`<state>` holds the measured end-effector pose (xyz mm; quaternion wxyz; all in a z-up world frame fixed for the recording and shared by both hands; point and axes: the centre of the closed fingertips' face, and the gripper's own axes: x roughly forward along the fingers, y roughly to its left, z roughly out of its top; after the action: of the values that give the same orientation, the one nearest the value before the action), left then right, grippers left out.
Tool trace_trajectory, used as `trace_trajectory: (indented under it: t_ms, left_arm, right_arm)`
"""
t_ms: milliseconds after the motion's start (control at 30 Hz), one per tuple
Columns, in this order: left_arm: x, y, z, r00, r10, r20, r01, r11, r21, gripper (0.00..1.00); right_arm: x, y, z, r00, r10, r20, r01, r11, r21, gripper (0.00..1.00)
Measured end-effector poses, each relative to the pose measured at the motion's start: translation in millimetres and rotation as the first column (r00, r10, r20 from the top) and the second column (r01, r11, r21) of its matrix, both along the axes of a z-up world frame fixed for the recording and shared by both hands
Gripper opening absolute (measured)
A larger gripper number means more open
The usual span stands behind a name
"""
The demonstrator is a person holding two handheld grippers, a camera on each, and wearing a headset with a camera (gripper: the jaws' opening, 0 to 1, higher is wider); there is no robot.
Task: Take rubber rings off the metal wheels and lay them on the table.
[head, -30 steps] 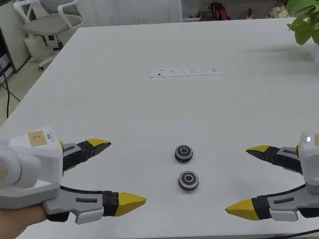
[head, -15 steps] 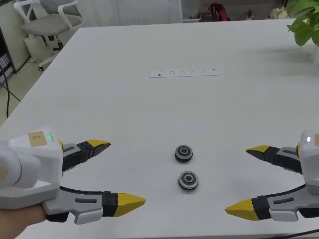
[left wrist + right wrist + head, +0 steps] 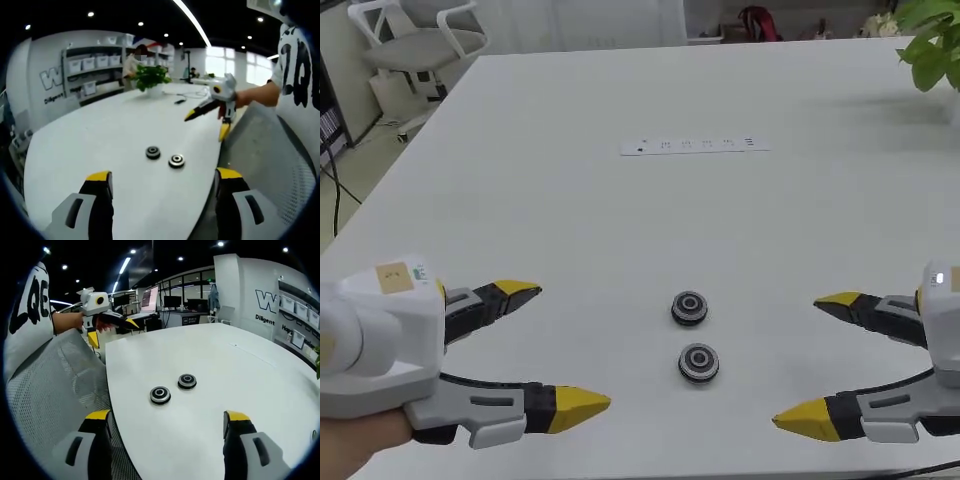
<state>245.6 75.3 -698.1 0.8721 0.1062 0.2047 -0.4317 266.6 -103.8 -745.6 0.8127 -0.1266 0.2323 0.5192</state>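
Head view: near wheel (image 3: 698,362) lying flat on desk (image 3: 620,220), axle upright, rubber ring (image 3: 681,363) on it; far wheel (image 3: 689,308) just behind. To its left the left tool (image 3: 570,347), to its right the right tool (image 3: 799,361), both wide open, empty; right tool probably slightly nearer.

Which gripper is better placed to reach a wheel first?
Right, but only slightly. The left gripper and the right gripper both stand open on either side of the near wheel and the far wheel. The right one's tips look a little nearer the far wheel.
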Motion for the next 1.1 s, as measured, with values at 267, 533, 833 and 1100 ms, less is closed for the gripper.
trace_trajectory:
  t_ms: [267,533,833,1100]
  left_arm:
    - [1.8,2.5,-1.0,1.000,-0.004,0.003,0.004,1.000,0.004,0.84]
    - [6.5,2.3,3.8,1.000,-0.004,0.015,0.003,1.000,0.010,0.83]
    - [10.5,-0.5,1.6,1.000,-0.026,0.012,0.026,0.999,0.024,0.81]
    - [18.6,-2.8,-1.5,0.999,-0.037,0.005,0.036,0.999,0.027,0.79]
  right_arm:
    - [3.0,0.5,0.2,1.000,0.006,0.006,-0.006,1.000,0.004,0.87]
    - [8.0,2.3,3.1,1.000,0.011,0.015,-0.011,1.000,0.011,0.85]
    - [13.3,5.6,6.8,0.999,0.030,0.029,-0.030,1.000,0.007,0.82]
    - [18.5,8.4,6.1,0.999,0.044,0.024,-0.044,0.999,0.011,0.78]
